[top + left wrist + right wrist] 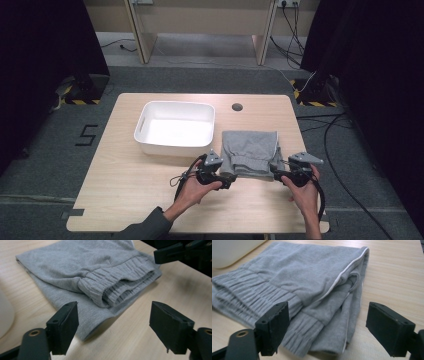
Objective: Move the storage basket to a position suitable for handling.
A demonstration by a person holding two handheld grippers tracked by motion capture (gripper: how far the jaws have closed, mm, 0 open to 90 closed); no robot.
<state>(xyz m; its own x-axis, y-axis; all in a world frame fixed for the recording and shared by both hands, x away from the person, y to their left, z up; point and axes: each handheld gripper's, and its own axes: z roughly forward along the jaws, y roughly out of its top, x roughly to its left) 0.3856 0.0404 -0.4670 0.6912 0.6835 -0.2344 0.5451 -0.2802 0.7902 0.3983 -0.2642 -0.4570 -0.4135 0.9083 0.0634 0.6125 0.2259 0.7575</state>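
A folded grey garment (pixel 250 150) with an elastic waistband lies on the wooden table (pixel 130 195), right of centre. My left gripper (pixel 227 179) sits low at its near left corner, jaws open. In the left gripper view the garment's (pixel 95 272) corner lies just beyond the open jaws of that gripper (pixel 113 315), untouched. My right gripper (pixel 278 175) is at the near right corner, also open. In the right gripper view the cuffs and white-piped edge of the garment (pixel 312 277) reach between the wide-open jaws of that gripper (pixel 325 312), which do not press on them.
A white plastic tub (pixel 145 120) stands on the table just left of the garment; its wall shows in the left gripper view (pixel 5 315). A round hole (pixel 237 107) is near the table's far edge. Cables (pixel 340 150) run over the floor at the right.
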